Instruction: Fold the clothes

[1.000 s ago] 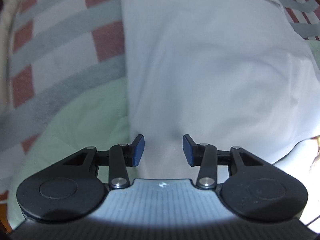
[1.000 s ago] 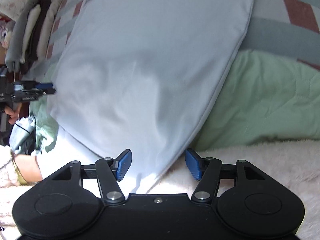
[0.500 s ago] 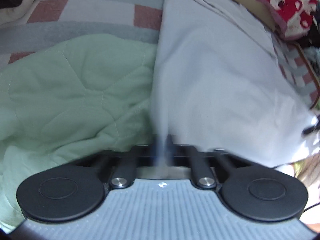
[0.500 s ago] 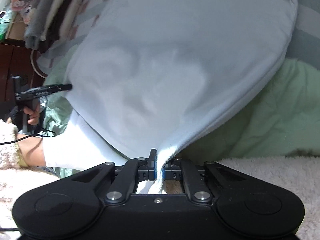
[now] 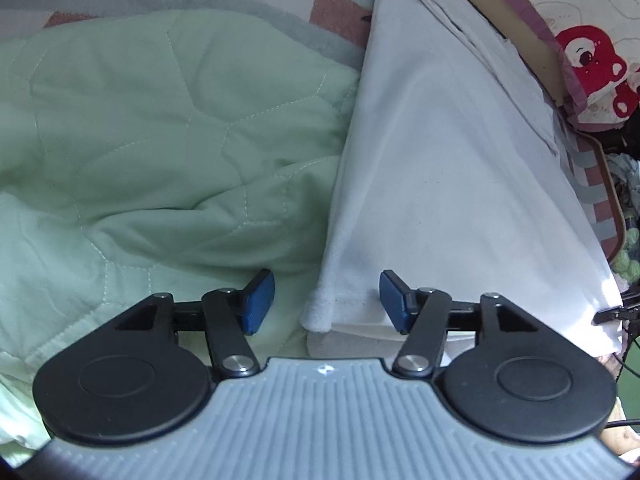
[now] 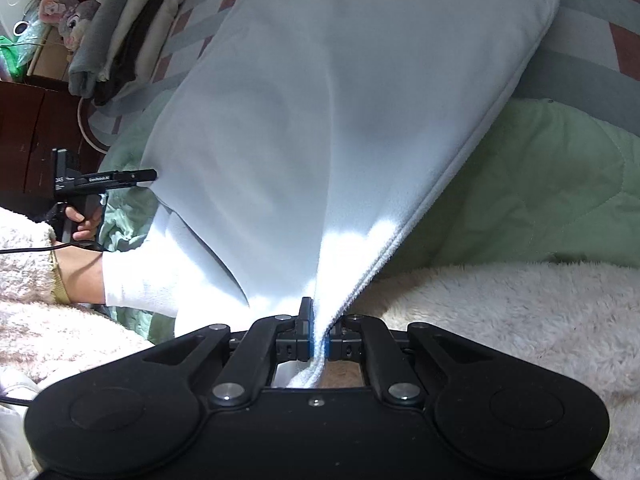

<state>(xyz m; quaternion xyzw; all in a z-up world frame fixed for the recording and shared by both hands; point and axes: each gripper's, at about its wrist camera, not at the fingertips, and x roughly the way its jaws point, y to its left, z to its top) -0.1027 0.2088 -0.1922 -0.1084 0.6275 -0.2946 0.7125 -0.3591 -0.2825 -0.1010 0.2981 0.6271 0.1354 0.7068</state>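
Observation:
A white fleece garment [image 5: 432, 168] lies stretched over the bed. In the left wrist view its near corner [image 5: 320, 312] rests between the blue pads [image 5: 258, 300] of my left gripper [image 5: 326, 302], which is open and not pinching the cloth. My right gripper [image 6: 318, 340] is shut on the garment's hem [image 6: 320, 312], and the cloth [image 6: 340, 120] fans out taut from it. The right wrist view also shows the left gripper [image 6: 148, 175] at the garment's far corner, held by a hand [image 6: 82, 220].
A green quilt [image 5: 140, 140] lies under and beside the garment, on a pink and grey checked blanket [image 6: 580, 52]. Cream fleece [image 6: 500, 312] covers the near right. Folded clothes [image 6: 120, 32] and dark furniture [image 6: 28, 128] sit at the left, a bear-print pillow [image 5: 588, 56] behind.
Both grippers closed on the garment's near corners half a second ago. The left one has since opened and let its corner drop; the right stays shut and has lifted the hem.

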